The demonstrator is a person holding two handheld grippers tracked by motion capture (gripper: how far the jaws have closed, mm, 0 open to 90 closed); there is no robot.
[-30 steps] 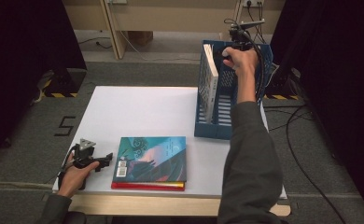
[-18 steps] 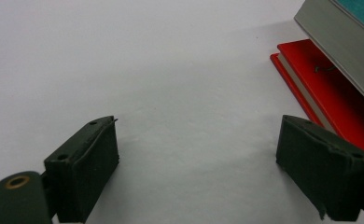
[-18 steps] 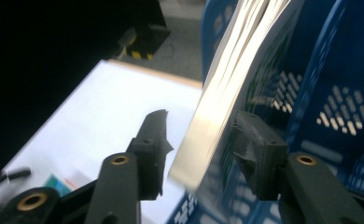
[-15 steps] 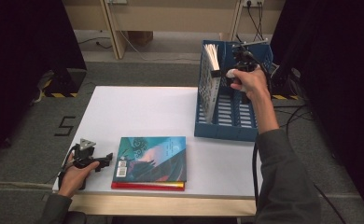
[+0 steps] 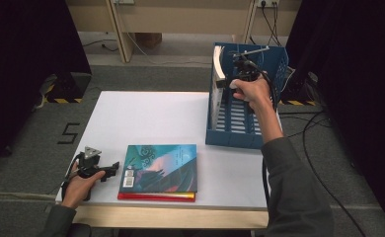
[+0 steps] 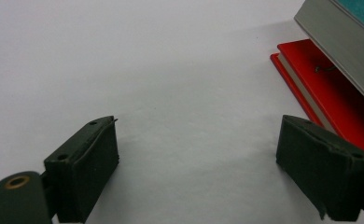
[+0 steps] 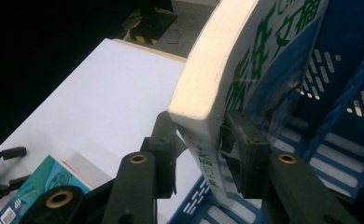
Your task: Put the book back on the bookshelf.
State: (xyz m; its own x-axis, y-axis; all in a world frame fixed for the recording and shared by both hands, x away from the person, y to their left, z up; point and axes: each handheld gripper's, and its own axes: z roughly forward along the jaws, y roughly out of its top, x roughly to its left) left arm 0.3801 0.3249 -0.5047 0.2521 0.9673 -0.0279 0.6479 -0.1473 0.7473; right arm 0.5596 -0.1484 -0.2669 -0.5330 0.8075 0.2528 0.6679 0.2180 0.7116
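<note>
A thick white-paged book (image 5: 218, 81) with a blue and green cover (image 7: 264, 51) stands on edge against the left wall of a blue slotted crate (image 5: 240, 134). My right gripper (image 5: 236, 65) reaches into the crate from above. Its jaws have just been closing, and the right gripper (image 7: 199, 142) now pinches the book's corner between both pads. My left gripper (image 5: 110, 169) rests on the white table (image 5: 151, 116), open, its jaws (image 6: 196, 172) wide apart with bare table between them. Just right of it lies a teal book (image 5: 163, 165) stacked on a red book (image 6: 320, 88).
The crate sits at the table's far right corner. Cables trail on the floor to the right (image 5: 319, 133). A taped numeral (image 5: 68, 133) marks the grey floor left of the table, and wooden furniture legs (image 5: 116, 29) stand beyond it.
My right hand has come down and slightly nearer inside the crate, and its jaws now sit on the standing book. The left hand and the stacked books have stayed put.
</note>
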